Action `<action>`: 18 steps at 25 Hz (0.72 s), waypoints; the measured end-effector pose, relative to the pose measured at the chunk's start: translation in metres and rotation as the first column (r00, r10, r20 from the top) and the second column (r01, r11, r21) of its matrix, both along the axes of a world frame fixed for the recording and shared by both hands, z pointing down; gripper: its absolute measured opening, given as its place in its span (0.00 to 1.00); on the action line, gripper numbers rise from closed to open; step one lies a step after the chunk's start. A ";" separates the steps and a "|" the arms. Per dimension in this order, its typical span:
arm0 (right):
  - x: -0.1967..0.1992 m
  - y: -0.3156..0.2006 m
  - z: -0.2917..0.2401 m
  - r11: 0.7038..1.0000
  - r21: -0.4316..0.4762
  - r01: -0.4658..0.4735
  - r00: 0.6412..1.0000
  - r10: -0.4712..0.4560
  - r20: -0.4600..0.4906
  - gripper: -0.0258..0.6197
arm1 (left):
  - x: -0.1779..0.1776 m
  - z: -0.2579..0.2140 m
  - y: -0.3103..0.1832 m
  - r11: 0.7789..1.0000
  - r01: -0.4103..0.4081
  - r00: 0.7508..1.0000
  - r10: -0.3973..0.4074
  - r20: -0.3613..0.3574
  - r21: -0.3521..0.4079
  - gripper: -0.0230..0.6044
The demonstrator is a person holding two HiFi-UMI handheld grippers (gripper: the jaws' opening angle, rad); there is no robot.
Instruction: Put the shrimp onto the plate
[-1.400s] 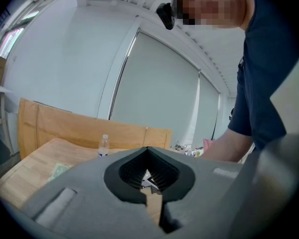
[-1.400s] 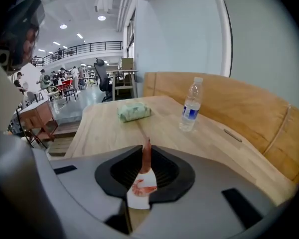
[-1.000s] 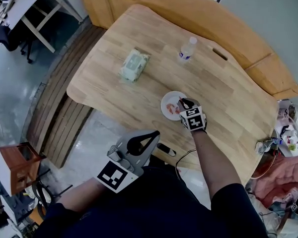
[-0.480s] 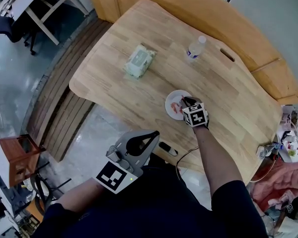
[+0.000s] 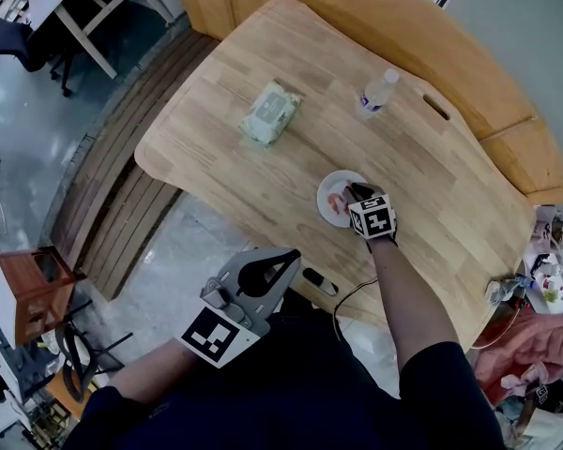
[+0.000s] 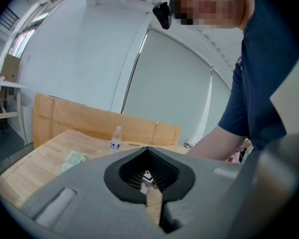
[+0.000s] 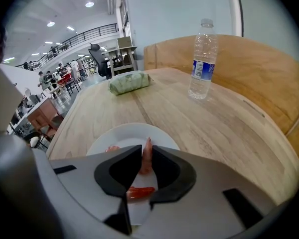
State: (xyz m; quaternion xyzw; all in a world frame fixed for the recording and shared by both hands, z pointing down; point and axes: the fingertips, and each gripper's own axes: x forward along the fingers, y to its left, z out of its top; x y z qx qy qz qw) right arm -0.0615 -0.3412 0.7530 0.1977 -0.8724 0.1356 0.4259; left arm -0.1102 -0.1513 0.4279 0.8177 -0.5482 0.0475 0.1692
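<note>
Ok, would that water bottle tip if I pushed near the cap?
Probably: the water bottle stands upright, tall and narrow, so a high push would likely topple it. Being round, it may then roll across the wooden table.

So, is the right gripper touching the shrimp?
Touching. In the right gripper view the right gripper pinches the shrimp between both jaws, over the plate.

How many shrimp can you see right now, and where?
3. One pink shrimp sits between the jaws of the right gripper, over the round white plate; a red shrimp lies beneath them; a third shrimp peeks over one jaw. The gripper may hide more.
</note>
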 end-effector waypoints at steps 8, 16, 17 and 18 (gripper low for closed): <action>-0.001 -0.006 -0.016 0.999 0.027 -0.029 0.999 0.028 0.043 0.18 | 0.002 -0.003 0.006 1.000 -0.009 1.000 0.009 -0.002 -0.009 0.04; 0.013 0.012 -0.074 0.993 0.051 -0.111 0.979 0.100 0.178 0.19 | 0.010 -0.015 0.007 0.998 -0.054 0.999 0.054 0.001 0.027 0.04; 0.016 0.020 -0.081 0.992 0.051 -0.115 0.976 0.104 0.190 0.19 | 0.012 -0.018 0.006 0.998 -0.061 0.998 0.061 0.000 0.033 0.04; 0.019 0.028 -0.087 0.992 0.049 -0.120 0.973 0.108 0.203 0.19 | 0.014 -0.021 0.007 0.997 -0.069 0.998 0.069 0.000 0.041 0.04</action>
